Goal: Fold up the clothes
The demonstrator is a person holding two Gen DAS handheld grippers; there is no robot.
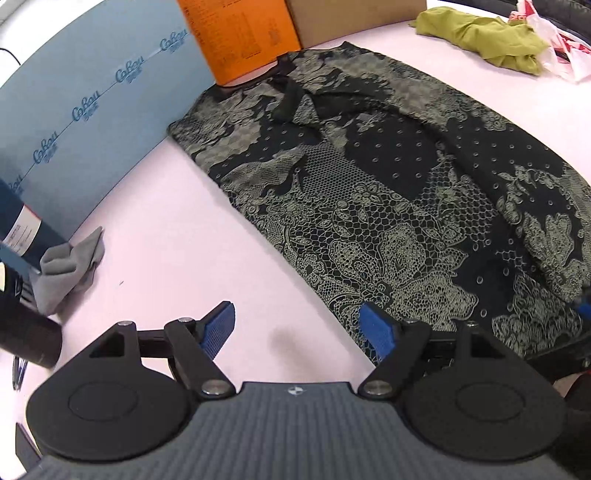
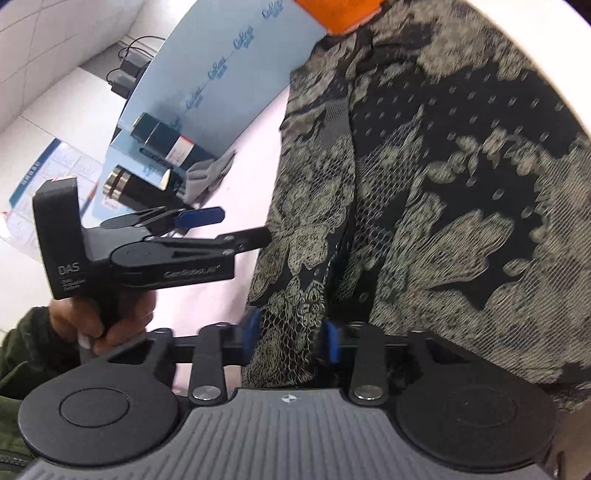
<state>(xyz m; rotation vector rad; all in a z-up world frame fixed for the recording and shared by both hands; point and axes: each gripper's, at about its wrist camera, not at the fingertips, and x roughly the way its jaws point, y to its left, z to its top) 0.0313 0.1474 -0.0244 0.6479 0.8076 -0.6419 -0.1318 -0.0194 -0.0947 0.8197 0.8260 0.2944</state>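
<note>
Right now my right gripper (image 2: 290, 338) pinches a bunched fold at the near hem of the black lace-print garment (image 1: 388, 192), which lies spread on the white table (image 1: 177, 236). My left gripper (image 1: 297, 328) hangs wide open at the hem's edge, empty.

Pale pink table (image 1: 177, 221), evenly lit; blue foam board (image 1: 92, 110) upright along its left edge; orange box (image 1: 236, 37) and brown cardboard box (image 1: 351, 22) at its far edge; white tiled floor (image 2: 48, 55) beyond the board, with a black cabled device (image 2: 123, 74).
</note>
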